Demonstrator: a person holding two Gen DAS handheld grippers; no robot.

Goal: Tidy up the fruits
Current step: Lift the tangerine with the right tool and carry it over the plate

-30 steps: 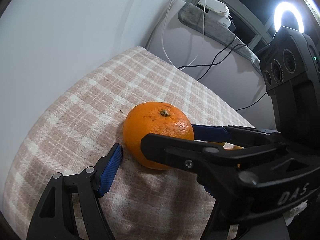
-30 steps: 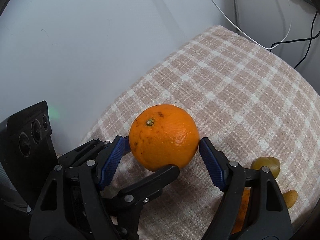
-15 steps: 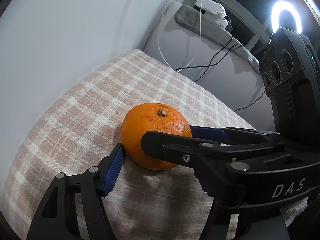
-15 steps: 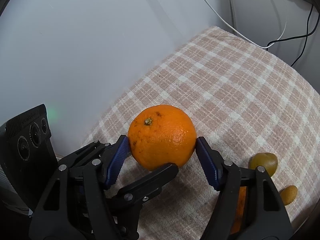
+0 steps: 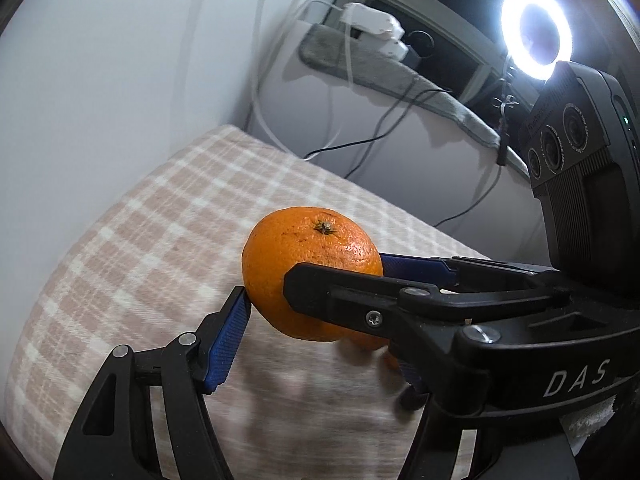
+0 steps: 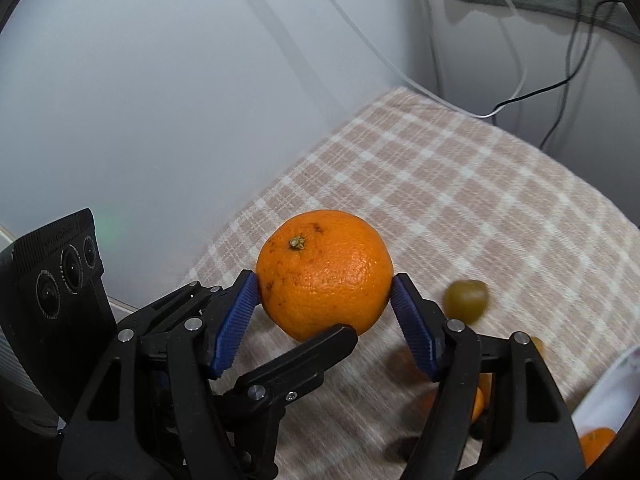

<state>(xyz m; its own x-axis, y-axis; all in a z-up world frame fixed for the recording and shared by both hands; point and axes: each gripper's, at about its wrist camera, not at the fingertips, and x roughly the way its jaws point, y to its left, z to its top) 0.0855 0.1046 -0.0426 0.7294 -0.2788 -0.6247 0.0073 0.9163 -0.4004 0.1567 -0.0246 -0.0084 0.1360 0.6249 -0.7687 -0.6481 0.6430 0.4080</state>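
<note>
Two grippers, one orange [image 6: 324, 274], both angled down toward a pink-and-white checked cloth [image 6: 460, 184]. Right gripper [image 6: 325, 300]: seen from its own camera, blue pads [image 6: 414, 330] press the orange's left and right flanks, i.e. clamped on the fruit. Left gripper [image 5: 312, 304]: comes in from the other side, crossing the right one; near blue pad [image 5: 226, 344] touches the orange's lower-left edge, its far finger hidden behind the right gripper's black finger, which lies across the fruit's front. In the right view that far finger shows as a black finger [image 6: 296, 364] under the orange's front. Left jaws just closed a little, orange between them. Orange sits stem-up; whether it rests on the cloth or is clear of it cannot be told. A green fruit [image 6: 466, 300] lies on the cloth just right of the right gripper, blurred. Ring light [image 5: 536, 40] glows at upper right in the left view.
</note>
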